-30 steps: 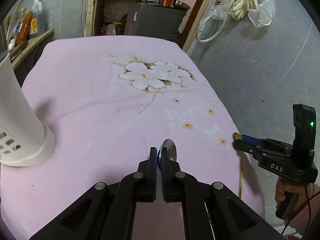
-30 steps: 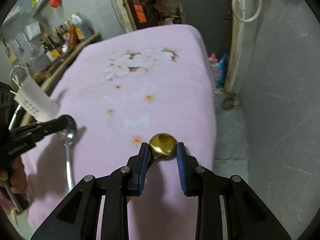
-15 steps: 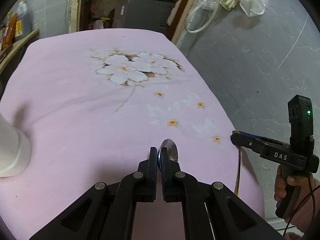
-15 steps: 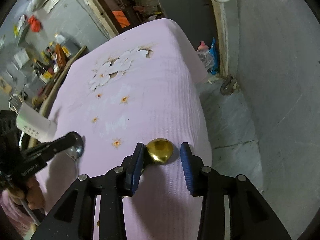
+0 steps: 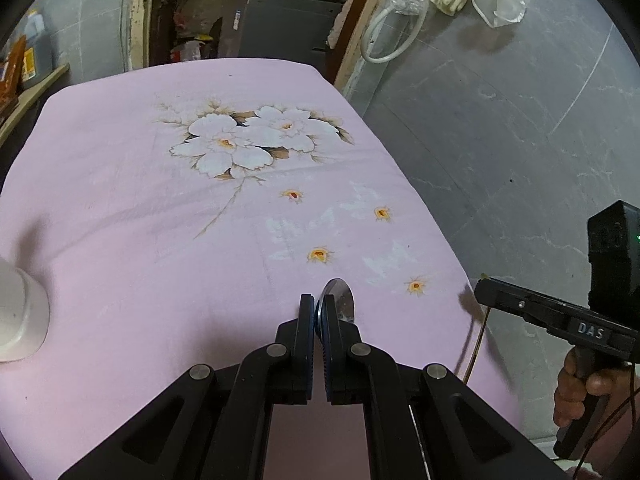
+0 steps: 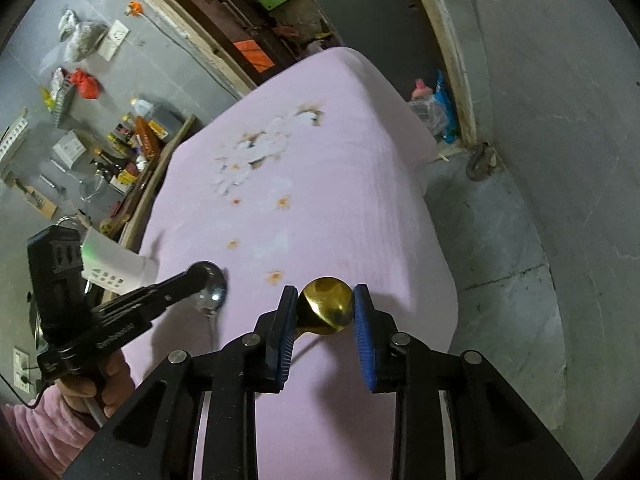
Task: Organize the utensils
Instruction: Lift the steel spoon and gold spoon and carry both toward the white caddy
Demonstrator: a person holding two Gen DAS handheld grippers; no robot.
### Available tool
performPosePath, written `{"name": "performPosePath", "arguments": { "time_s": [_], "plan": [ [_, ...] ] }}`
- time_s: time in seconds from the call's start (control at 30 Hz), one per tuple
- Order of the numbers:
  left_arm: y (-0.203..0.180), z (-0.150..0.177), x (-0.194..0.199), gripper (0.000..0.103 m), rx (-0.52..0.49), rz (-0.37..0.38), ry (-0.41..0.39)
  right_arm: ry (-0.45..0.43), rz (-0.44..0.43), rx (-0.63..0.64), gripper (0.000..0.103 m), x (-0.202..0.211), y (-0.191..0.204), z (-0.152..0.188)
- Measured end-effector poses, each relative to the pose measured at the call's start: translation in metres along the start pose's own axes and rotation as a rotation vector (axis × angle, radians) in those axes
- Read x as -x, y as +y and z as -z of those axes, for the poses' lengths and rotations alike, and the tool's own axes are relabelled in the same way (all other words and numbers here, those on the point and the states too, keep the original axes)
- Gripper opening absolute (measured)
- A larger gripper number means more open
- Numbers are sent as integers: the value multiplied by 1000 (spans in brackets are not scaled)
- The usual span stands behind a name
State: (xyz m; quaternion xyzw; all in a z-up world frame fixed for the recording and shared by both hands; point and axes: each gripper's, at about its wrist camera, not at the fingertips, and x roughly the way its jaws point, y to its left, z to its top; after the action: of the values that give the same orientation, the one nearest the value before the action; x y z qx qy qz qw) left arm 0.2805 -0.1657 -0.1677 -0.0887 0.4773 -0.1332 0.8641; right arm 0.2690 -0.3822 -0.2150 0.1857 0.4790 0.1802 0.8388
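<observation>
Utensil holder point(image 5: 18, 312) sits far left of my left gripper point(image 5: 316, 312), clamped on a steel spoon point(image 5: 340, 300); my right gripper point(image 6: 325, 312), farther away, is closing around a gold spoon point(image 6: 326, 306).

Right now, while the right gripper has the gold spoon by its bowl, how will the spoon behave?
The gold spoon looks polished metal, so probably stiff yet slippery. The right gripper is closing across its rounded bowl, so it may pivot or slide out.
</observation>
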Motion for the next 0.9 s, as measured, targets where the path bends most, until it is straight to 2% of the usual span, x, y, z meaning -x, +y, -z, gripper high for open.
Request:
{"name": "performPosePath", "arguments": {
  "time_s": [0.27, 0.5, 0.67, 0.9],
  "plan": [
    [-3, 6, 36, 4, 9, -51, -109, -107, 4, 194, 25, 31, 38, -13],
    [-1, 6, 80, 4, -19, -171, -218, -205, 34, 353, 25, 63, 78, -17],
    [8, 0, 112, 4, -29, -235, -271, -254, 50, 416, 25, 78, 103, -25],
    [33, -8, 161, 4, 7, -267, -333, -330, 48, 470, 25, 95, 150, -39]
  ]
}}
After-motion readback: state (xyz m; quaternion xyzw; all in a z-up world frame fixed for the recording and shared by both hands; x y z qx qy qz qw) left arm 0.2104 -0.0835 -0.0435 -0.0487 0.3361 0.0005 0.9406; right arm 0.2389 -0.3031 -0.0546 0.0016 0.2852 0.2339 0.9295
